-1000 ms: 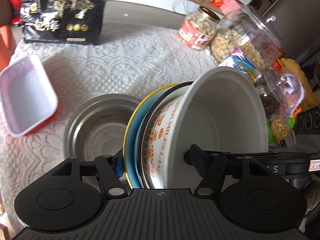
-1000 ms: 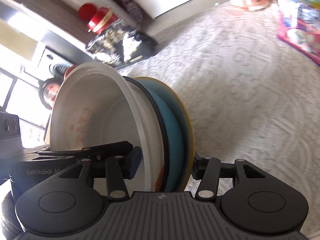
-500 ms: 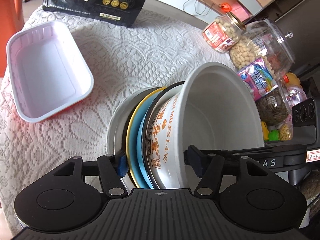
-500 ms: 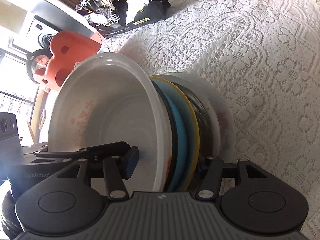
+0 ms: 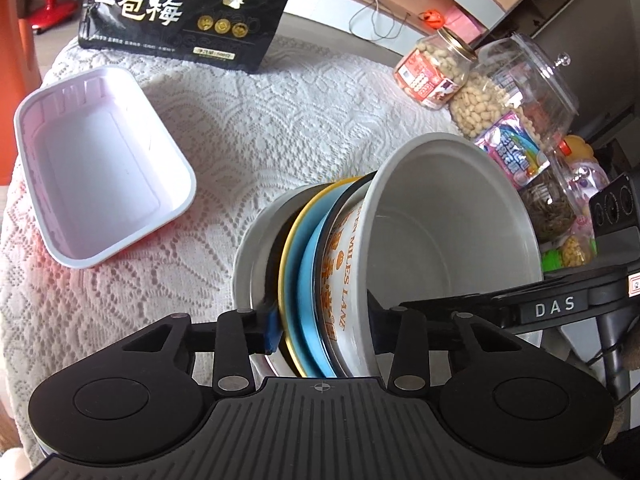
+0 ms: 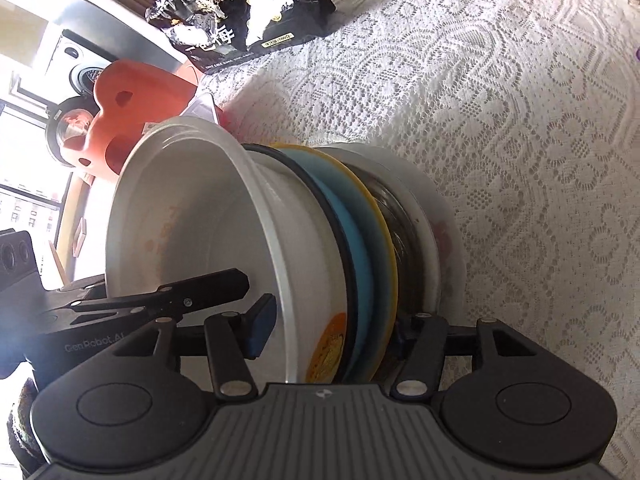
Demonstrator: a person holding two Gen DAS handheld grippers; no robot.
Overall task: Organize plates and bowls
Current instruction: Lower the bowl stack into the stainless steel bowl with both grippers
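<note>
Stack of bowls (image 5: 344,264) now seated in steel bowl (image 5: 256,256), previously apart; both jaws clamped on stack.

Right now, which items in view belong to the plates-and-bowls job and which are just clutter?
Job:
- white printed bowl, topmost of the nested pile
- blue plate with yellow rim
- steel bowl under them
- left tongs and right tongs, each straddling the pile

Clutter:
- white plastic tray
- black snack bag
- peanut jar
- lace tablecloth
</note>
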